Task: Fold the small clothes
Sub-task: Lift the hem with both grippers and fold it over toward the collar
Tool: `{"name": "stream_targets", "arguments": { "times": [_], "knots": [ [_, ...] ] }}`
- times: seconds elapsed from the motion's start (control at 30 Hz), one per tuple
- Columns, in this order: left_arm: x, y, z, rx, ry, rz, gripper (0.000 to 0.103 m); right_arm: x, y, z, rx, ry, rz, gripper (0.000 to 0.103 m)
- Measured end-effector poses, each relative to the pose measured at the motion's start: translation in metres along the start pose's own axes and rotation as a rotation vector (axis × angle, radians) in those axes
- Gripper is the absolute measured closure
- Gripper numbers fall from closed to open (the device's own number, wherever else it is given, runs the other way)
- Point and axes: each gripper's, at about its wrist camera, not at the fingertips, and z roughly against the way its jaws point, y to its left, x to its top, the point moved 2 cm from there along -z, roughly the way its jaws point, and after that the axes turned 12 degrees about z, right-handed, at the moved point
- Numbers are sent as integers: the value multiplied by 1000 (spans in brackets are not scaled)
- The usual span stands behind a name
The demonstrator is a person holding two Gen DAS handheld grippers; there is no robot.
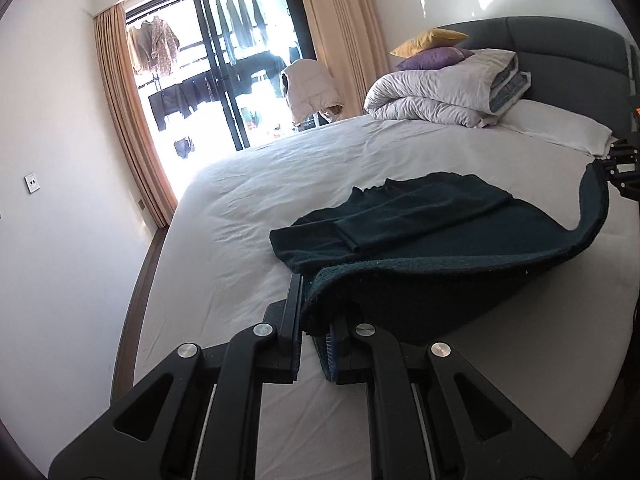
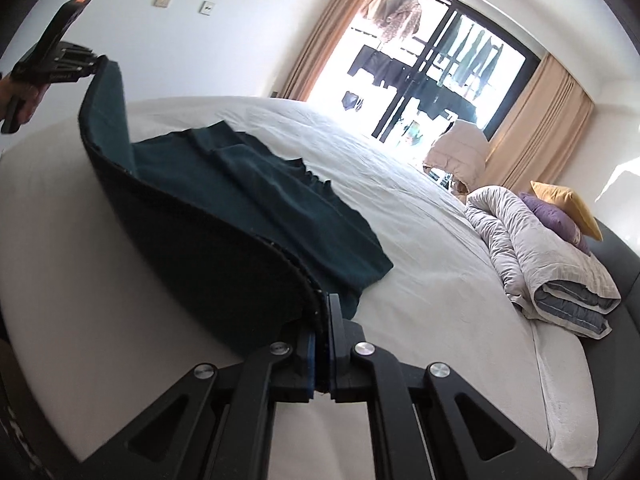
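A dark green garment [image 1: 420,216] lies on the white bed sheet [image 1: 280,184], its sleeves folded in over the body. My left gripper [image 1: 316,304] is shut on one corner of its near hem and holds it a little above the bed. My right gripper [image 2: 322,320] is shut on the other hem corner [image 2: 248,240]. The hem hangs stretched in a curve between the two. Each gripper shows in the other's view: the right one [image 1: 616,168] at the far right edge, the left one [image 2: 76,60] at the upper left.
A rolled grey duvet [image 1: 444,92] with a purple pillow [image 1: 432,58] and a yellow pillow [image 1: 428,42] lies at the head of the bed by the dark headboard [image 1: 560,48]. A window with tan curtains [image 1: 132,120] is across the bed. A padded vest [image 1: 310,88] hangs on a chair.
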Motion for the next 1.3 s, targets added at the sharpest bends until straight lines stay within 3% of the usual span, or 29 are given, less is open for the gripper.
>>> {"name": "stream_targets", "arguments": {
  "times": [0.17,0.23,0.37,0.47,0.57,0.67,0.7,0.77,0.8,0.83,1.0,1.1,1.2,1.23,1.3],
  "knots": [
    [43,24,-52,35,35,62,96,27,-45,-55,11,24,-61,100],
    [62,38,-73,63,37,101,101,33,-58,-76,12,36,-87,100],
    [86,77,-118,86,78,206,101,41,-82,-122,29,69,-134,100],
    [81,94,-145,93,106,251,101,45,-79,-153,41,101,-105,100],
    [63,95,-153,8,144,279,101,40,-64,-167,55,115,-55,100],
    [34,79,-169,-72,297,199,97,26,-49,-163,81,107,-40,100],
    [24,77,-173,-98,343,186,88,20,-45,-159,85,109,-39,100],
    [10,82,-183,-185,424,230,58,12,-40,-154,89,121,-30,100],
    [7,87,-186,-208,441,271,32,8,-39,-152,88,128,-26,100],
    [6,95,-187,-237,435,325,28,5,-38,-149,89,131,-29,100],
    [15,117,-203,-383,466,527,28,-1,-42,-144,79,129,-68,100],
    [12,115,-225,-362,555,523,31,-1,-39,-143,77,123,-70,99],
    [13,109,-235,-360,564,480,51,-2,-38,-143,81,130,-72,99],
    [14,108,-236,-354,558,476,62,-2,-37,-144,81,133,-72,99],
    [15,104,-238,-348,556,459,70,-3,-37,-146,81,139,-77,99]
  ]
}}
